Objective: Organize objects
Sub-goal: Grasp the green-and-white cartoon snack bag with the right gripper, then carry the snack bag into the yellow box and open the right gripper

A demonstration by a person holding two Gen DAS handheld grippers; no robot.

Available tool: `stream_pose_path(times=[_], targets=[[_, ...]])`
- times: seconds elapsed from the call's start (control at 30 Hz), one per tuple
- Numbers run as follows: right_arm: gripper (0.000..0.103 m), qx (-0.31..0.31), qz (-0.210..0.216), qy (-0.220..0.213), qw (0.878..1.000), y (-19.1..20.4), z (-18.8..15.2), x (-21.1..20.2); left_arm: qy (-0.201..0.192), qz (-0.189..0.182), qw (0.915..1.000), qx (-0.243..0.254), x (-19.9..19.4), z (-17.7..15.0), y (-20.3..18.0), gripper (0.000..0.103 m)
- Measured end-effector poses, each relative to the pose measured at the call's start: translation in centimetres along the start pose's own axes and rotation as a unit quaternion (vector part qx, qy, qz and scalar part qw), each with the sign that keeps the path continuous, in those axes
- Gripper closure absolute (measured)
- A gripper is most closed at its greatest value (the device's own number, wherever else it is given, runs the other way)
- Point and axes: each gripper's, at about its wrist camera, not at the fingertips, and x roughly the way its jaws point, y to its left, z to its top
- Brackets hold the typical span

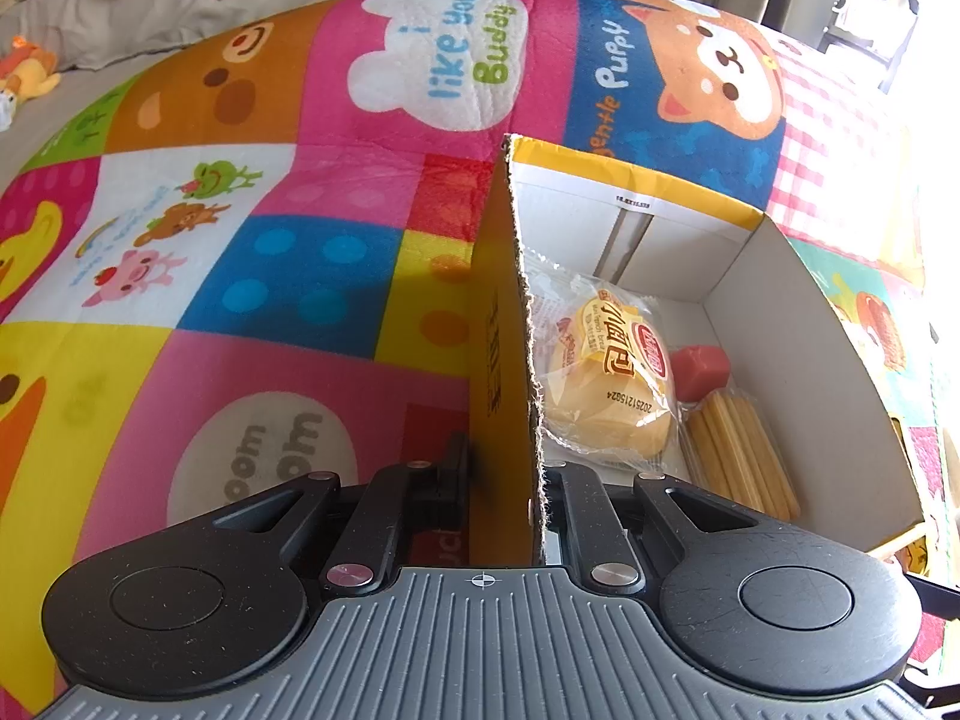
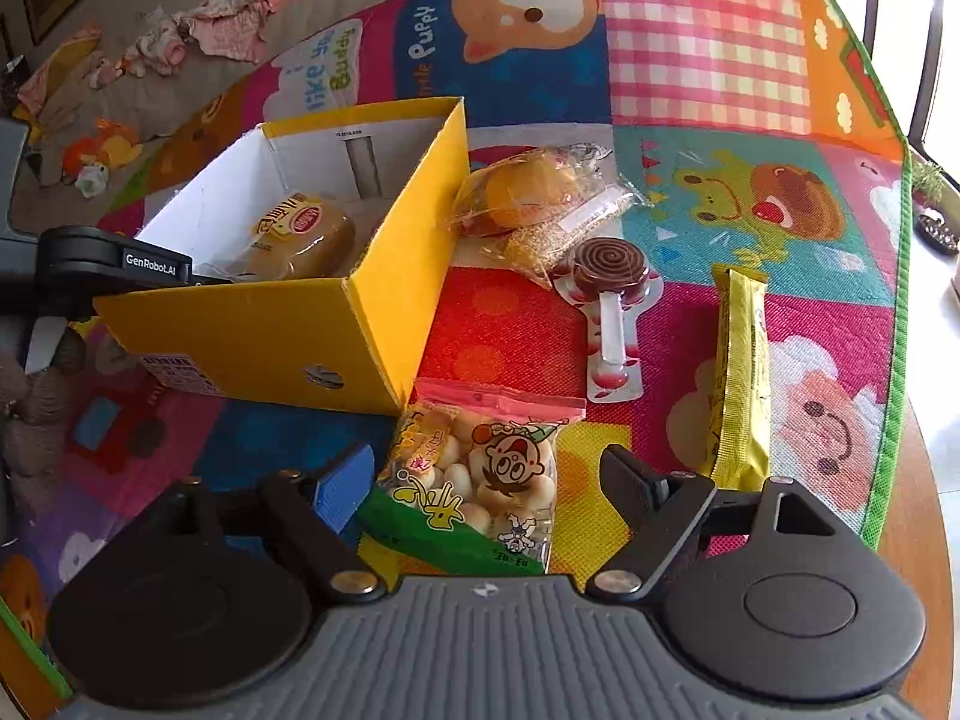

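While the yellow box (image 2: 270, 324) already holds a bread pack (image 1: 606, 384), a red block (image 1: 702, 369) and sticks (image 1: 741, 456), the left gripper (image 1: 507, 480) pinches its wall. Between the right gripper's (image 2: 486, 480) wide jaws lies the biscuit bag (image 2: 480, 480); beyond them, a lollipop (image 2: 609, 276), yellow bar (image 2: 741, 372) and bun packs (image 2: 534, 192) remain out.

Corrugated cardboard box (image 2: 252, 330) w/ matt yellow skin, glossy plastic snack bag (image 2: 480, 480), woven-textured mat (image 2: 720, 60).

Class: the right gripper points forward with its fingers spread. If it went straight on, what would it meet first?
Most likely the snack bag, lying on the mat between the open fingers of the right gripper. The yellow box sits beyond, to the left.
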Motion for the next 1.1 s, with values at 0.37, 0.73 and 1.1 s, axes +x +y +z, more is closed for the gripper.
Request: stream_pose_path(times=[0.37,0.73,1.1], targets=[[0.020,-0.024,-0.001,-0.018,1.000,-1.6,-0.5,-2.5,-0.001,-0.001,1.0000,-0.001,0.0,0.0,0.0,0.090],[0.033,-0.027,-0.001,0.012,1.000,-1.7,0.4,0.6,0.000,0.000,1.0000,-0.001,0.0,0.0,0.0,0.090],[0.048,-0.062,0.063,0.015,0.996,-0.1,1.7,-6.2,0.002,0.000,1.0000,-0.005,0.0,0.0,0.0,0.090]])
